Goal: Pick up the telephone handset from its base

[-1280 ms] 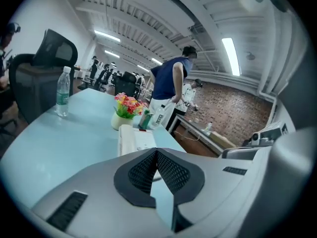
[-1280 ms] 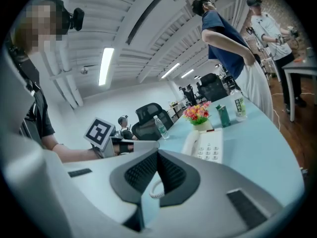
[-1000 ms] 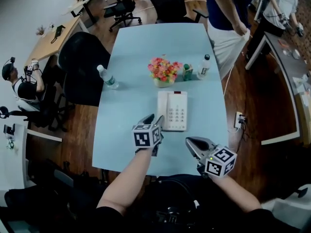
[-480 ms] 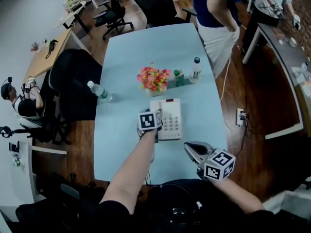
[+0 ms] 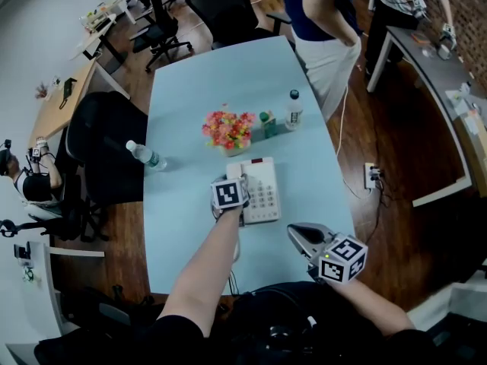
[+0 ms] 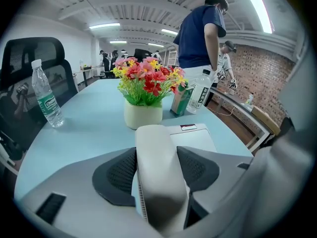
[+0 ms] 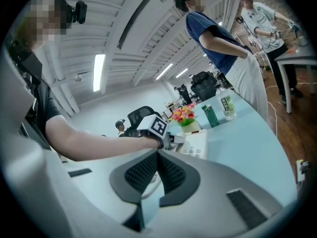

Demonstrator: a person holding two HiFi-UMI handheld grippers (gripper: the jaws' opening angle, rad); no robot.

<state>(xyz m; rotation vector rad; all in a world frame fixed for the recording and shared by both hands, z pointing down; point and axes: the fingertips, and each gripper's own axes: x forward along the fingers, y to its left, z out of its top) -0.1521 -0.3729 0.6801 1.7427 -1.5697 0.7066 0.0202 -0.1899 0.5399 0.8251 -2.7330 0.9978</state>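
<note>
A white telephone [image 5: 262, 192] lies on the pale blue table [image 5: 183, 226], with its handset [image 6: 156, 172] resting on the base [image 6: 195, 135] along the left side. My left gripper [image 5: 237, 184] points down over the handset. In the left gripper view its jaws stand wide, one dark pad on each side of the handset, and the handset lies between them on its cradle. My right gripper [image 5: 298, 233] hovers near the table's front edge, right of the phone, shut and empty. The right gripper view shows the left gripper's marker cube [image 7: 157, 127] at the phone [image 7: 195, 145].
A pot of flowers [image 5: 227, 130] stands just behind the phone, with a green carton [image 5: 268, 124] and a bottle [image 5: 292, 110] to its right. A water bottle [image 5: 141, 155] stands at the left edge. A person [image 5: 323, 21] stands at the far right corner; a black chair [image 5: 103, 135] is on the left.
My left gripper has moved forward and down from the table's front to the phone and now straddles the handset with wider jaws. The right gripper has hardly moved.
</note>
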